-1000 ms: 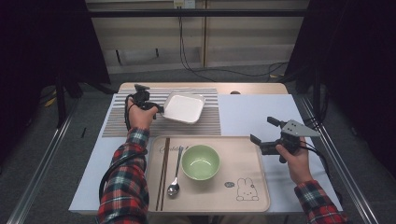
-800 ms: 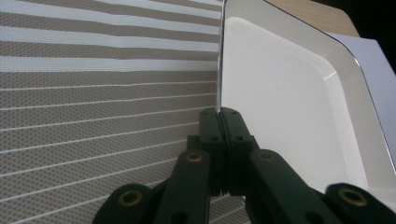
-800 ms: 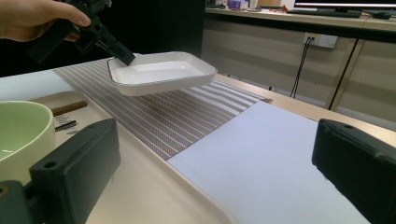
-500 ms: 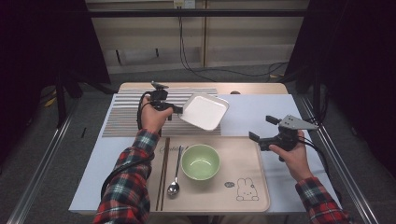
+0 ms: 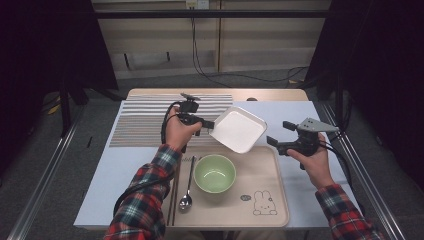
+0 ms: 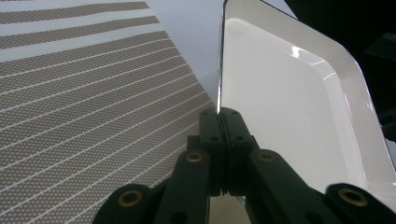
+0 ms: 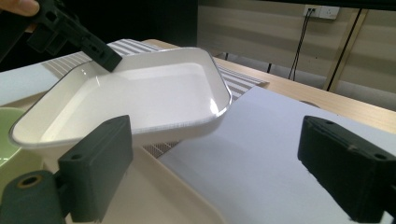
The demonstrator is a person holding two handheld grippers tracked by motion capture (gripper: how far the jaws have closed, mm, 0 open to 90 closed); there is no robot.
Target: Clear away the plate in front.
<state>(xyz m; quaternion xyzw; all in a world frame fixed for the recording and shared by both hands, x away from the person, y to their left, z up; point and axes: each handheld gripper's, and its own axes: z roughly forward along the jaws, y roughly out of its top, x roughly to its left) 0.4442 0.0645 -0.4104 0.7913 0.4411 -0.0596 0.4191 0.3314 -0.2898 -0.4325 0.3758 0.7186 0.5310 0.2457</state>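
While we look down on the table [image 5: 300, 100], a striped mat [image 5: 145, 125] lies at its far left and a tan tray [image 5: 265, 170] sits near us. Above the tray's far edge, clear of it and tilted, hangs the white dish [image 5: 237, 129]. Our left gripper [image 5: 206, 122] is clamped on its rim. Our right gripper [image 5: 275, 144] waits just beside the dish; its jaws, wide apart with nothing between them, have just been closing a little. On the tray sit a green bowl [image 5: 215, 172] and a spoon [image 5: 187, 197].
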